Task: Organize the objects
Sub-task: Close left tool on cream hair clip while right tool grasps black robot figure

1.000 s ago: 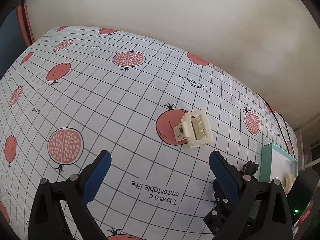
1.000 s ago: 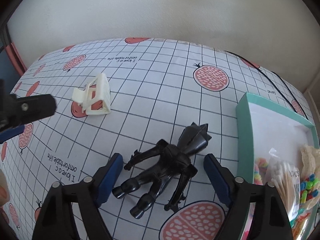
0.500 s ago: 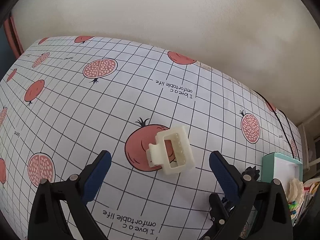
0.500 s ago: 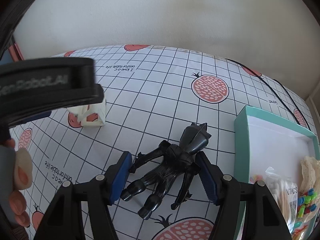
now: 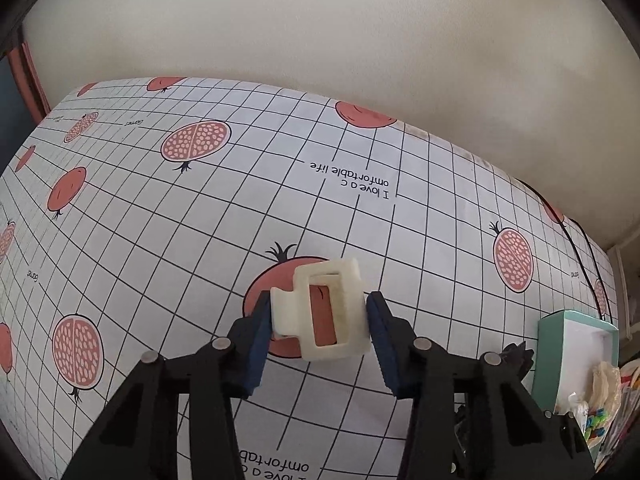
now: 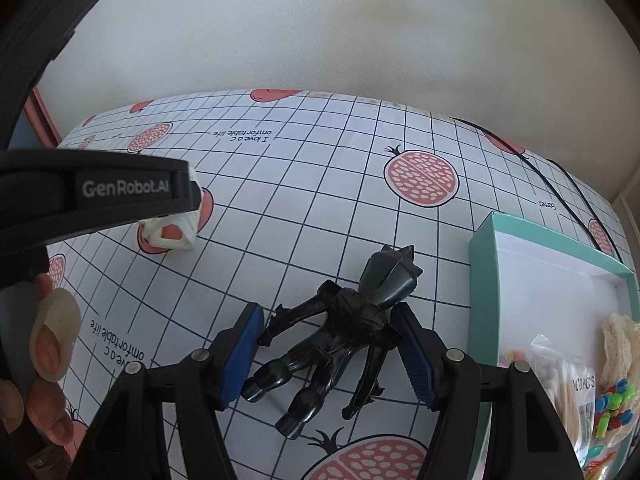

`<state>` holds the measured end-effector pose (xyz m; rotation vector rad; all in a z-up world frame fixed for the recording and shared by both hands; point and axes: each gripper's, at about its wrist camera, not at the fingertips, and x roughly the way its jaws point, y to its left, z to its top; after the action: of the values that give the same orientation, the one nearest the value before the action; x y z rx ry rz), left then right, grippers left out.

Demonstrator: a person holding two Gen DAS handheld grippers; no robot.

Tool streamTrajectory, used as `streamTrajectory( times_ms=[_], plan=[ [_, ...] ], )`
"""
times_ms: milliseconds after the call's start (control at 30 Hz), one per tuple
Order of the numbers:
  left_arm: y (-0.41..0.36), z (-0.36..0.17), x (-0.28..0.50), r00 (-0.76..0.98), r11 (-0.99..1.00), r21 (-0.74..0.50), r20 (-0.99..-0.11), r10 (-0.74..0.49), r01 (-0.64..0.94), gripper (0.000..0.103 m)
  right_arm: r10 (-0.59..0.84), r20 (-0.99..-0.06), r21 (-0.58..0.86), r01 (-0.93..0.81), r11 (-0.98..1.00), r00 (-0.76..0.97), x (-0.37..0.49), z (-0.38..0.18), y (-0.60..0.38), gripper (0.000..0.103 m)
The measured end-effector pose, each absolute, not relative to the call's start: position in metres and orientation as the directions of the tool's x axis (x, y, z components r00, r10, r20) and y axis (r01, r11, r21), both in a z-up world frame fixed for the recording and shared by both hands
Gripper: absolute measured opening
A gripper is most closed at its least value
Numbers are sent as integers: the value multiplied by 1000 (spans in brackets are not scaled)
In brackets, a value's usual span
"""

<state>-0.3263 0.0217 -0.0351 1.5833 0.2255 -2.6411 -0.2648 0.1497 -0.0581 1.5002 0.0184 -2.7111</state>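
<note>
I see a table with a grid cloth (image 5: 168,240) printed with pomegranates, plain wall behind. Landmark is the teal box (image 6: 486,240) at the cloth's right edge, holding small packets and coloured bits. Left gripper (image 5: 318,320) is clamped on the cream clip (image 5: 328,312), both blue pads against its sides, clip touching the cloth over a red pomegranate, well left of the box. Right gripper (image 6: 328,340) has its jaws apart, straddling the black figure (image 6: 344,320), which lies flat on the cloth just left of the box, head toward the wall; left pad is next to an arm, but I can't tell if it touches. A hand (image 6: 44,352) shows at the left edge of the right view, holding the left gripper
</note>
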Motion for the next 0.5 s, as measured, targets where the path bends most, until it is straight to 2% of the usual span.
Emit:
streamTrajectory(
  times_ms=[500],
  plan=[
    [17, -28, -300, -459, -978, -132, -887, 43, 163, 48, -55, -867, 30, 59, -998, -495, -255, -58, 155, 68]
  ],
)
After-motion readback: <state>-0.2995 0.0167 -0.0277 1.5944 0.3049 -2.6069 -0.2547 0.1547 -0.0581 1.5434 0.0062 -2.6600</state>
